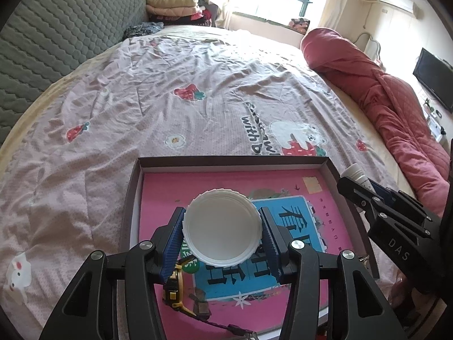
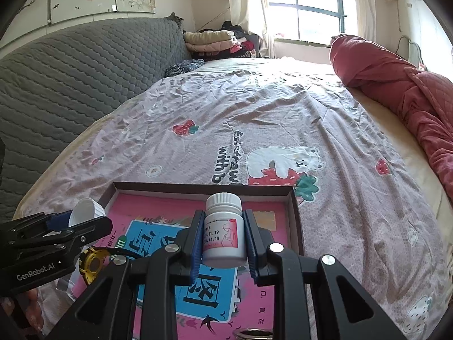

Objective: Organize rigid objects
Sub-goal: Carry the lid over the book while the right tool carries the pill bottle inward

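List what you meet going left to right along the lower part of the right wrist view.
Left tool holding a white lid → yellow tape measure → pill bottle in the right tool → tray's right wall → bedsheet.

- You see only part of the yellow and black watch (image 1: 176, 286): the left hand-held gripper (image 1: 222, 228) covers its upper part, and its strap runs to the bottom edge in the left wrist view.
- The white lid (image 1: 222, 226) hides the middle of the blue picture in the tray (image 1: 232, 162), so its big characters read only in part.
- In the right wrist view the white bottle (image 2: 223, 231) shows only fragments of the dates on its label; the finer print is too small to read.
- A metal ring (image 2: 252, 335) at the bottom edge is cut off; you cannot tell what it is.
- The printed words on the bed sheet (image 2: 283, 107) are cut by the tray's far wall.
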{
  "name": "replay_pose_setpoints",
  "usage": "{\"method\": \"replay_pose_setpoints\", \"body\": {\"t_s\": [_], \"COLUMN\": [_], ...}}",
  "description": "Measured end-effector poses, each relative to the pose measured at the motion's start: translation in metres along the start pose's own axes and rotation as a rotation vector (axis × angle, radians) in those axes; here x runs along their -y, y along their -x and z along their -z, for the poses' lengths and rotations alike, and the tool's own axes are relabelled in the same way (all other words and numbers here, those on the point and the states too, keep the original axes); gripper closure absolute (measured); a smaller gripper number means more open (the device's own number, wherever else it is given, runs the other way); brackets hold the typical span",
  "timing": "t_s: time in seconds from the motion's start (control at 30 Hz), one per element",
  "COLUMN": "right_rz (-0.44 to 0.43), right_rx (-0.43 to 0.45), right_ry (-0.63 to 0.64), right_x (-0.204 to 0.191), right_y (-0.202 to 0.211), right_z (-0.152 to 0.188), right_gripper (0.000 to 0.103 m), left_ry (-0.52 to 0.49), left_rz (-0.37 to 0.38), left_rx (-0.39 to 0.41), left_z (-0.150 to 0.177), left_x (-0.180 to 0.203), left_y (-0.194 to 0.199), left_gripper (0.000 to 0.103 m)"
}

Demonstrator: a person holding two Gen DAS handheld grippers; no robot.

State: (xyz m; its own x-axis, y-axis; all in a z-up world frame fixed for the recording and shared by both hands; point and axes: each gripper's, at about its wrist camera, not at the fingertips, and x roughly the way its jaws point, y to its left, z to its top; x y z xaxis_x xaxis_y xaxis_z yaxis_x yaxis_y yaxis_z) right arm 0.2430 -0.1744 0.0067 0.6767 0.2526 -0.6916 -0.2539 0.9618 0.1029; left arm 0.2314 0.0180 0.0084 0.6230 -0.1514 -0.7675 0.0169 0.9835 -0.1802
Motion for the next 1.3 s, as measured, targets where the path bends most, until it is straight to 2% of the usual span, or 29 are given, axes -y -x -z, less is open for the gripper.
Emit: {"method": "replay_pose_setpoints", "body": {"t_s": [0.57, 0.8, 1.3], "right_rz": [0.008, 0.039, 0.053], "right_rx": [-0.08, -0.113, -0.133], "right_ry": [0.029, 0.015, 0.002], "right_x": [0.004, 0.016, 0.023], "right_y": [-0.019, -0.027, -0.032], "right_z": [0.014, 0.022, 0.029], "right_gripper": [0.076, 0.076, 0.076], "left_ry": [0.002, -0.031, -0.029], "left_rz": [0.024, 0.029, 0.049], "left_rx": [-0.076, -0.103, -0.166], "left_z": [0.013, 0.025, 0.04], "left_x": [0.004, 0.013, 0.016], "left_y": [-0.017, -0.02, -0.03], "left_gripper": [0.05, 0.05, 0.05]}}
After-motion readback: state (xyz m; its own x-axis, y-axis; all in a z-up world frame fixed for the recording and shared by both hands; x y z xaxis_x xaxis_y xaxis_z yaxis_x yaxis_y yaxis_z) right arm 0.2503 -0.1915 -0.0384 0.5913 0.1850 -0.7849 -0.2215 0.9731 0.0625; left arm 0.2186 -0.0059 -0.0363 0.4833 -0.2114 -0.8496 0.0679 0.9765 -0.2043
